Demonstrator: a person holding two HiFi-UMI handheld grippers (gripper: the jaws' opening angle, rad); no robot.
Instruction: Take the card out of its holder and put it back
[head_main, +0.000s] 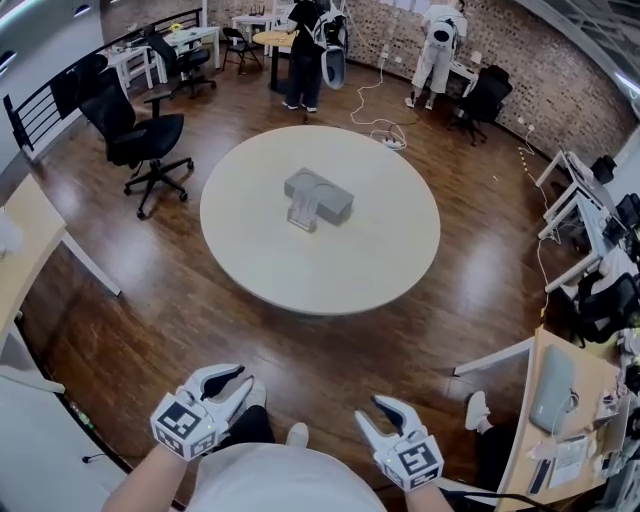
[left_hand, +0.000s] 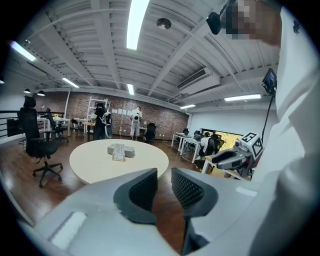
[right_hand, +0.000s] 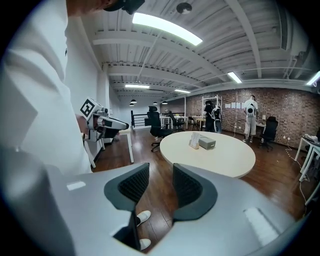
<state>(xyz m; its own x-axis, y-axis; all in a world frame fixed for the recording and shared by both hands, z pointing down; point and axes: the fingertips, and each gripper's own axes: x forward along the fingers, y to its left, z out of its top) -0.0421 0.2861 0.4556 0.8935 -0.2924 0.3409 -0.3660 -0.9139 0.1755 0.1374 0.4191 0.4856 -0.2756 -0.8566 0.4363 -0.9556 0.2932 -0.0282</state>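
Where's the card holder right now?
Head view, upper centre: the card holder sits near the middle of the round table, alone on its top.

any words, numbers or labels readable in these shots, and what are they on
No readable text anywhere.
Card in its holder: faint print, too small to read.
Sheets pinned up at the back: too small.
Left marker cube and right marker cube: black-and-white square patterns only, no letters or numbers.

An open-plan office. Swivel chairs (head_main: 140, 130) and desks (head_main: 585, 205) ring a round table (head_main: 320, 250). Brick back wall (head_main: 540, 50).
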